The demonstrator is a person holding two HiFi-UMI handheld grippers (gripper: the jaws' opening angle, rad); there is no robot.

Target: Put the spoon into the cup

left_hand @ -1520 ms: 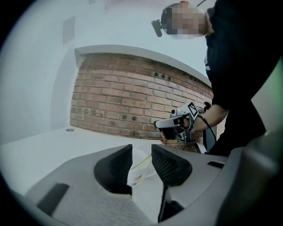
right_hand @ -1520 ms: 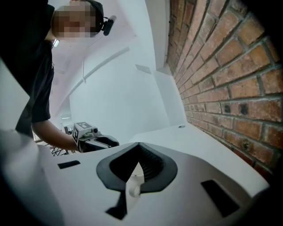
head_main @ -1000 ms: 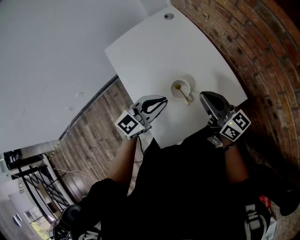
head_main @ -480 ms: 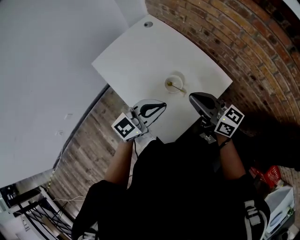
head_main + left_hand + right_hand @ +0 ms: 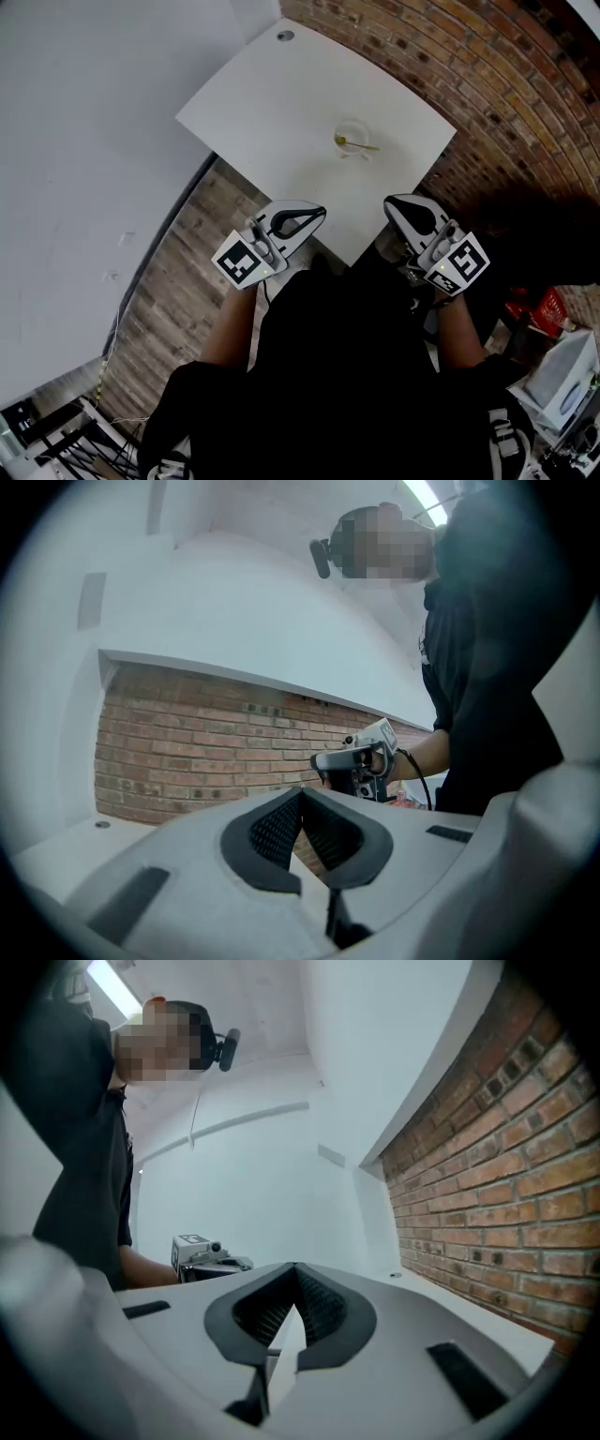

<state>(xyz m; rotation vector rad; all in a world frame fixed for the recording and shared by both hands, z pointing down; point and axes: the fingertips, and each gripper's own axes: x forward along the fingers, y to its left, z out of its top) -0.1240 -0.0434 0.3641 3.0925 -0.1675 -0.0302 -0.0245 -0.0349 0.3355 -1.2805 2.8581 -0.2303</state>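
Note:
A small white cup (image 5: 352, 138) stands on the white table (image 5: 281, 103), toward its near right side, with a gold spoon (image 5: 357, 144) resting in it, handle sticking out to the right. Both grippers hang off the table's near edge, well short of the cup. My left gripper (image 5: 322, 212) (image 5: 302, 791) is shut with nothing between its pads. My right gripper (image 5: 389, 202) (image 5: 295, 1267) is likewise shut and empty. Each gripper view shows the other gripper held out in the person's hand: the right gripper (image 5: 354, 762) and the left gripper (image 5: 200, 1252).
A brick wall (image 5: 525, 84) runs behind and to the right of the table, a white wall (image 5: 84, 141) to the left. Wood floor (image 5: 178, 281) lies below the table's left edge. A small round cap (image 5: 284, 36) marks the table's far corner. A red object (image 5: 542, 307) and a white bin (image 5: 562, 375) sit at lower right.
Both grippers have drawn back from the cup toward the person's body, past the table's near edge. The cup with the spoon stays where it was.

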